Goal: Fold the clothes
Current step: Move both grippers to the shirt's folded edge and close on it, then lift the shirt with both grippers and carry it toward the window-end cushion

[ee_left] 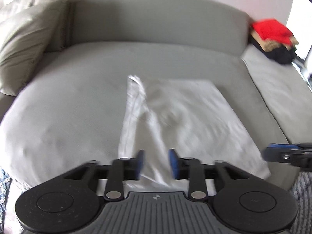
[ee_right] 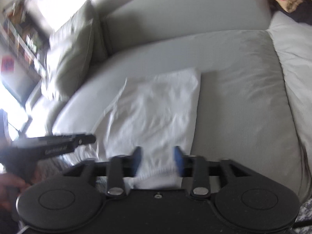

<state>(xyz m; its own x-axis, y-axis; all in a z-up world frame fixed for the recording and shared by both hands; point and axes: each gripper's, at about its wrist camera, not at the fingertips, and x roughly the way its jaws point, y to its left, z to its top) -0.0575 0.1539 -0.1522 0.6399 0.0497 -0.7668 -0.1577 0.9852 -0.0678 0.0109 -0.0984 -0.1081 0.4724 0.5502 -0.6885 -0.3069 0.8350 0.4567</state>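
A white garment (ee_left: pixel 175 117) lies partly folded on the grey sofa seat (ee_left: pixel 68 101); it also shows in the right wrist view (ee_right: pixel 156 113). My left gripper (ee_left: pixel 156 163) is open over the garment's near edge, with cloth between its blue pads. My right gripper (ee_right: pixel 158 159) is open over the near right part of the garment, with cloth between its pads. The right gripper also shows at the right edge of the left wrist view (ee_left: pixel 288 154). The left gripper shows at the left of the right wrist view (ee_right: pixel 58 144). Both views are blurred.
A grey cushion (ee_left: pixel 25 44) leans at the sofa's left corner. A pile of red, tan and black clothes (ee_left: pixel 273 37) sits at the far right by the backrest (ee_left: pixel 156 19). A second seat cushion (ee_right: pixel 292 62) lies to the right. A patterned rug (ee_left: pixel 302 191) shows below.
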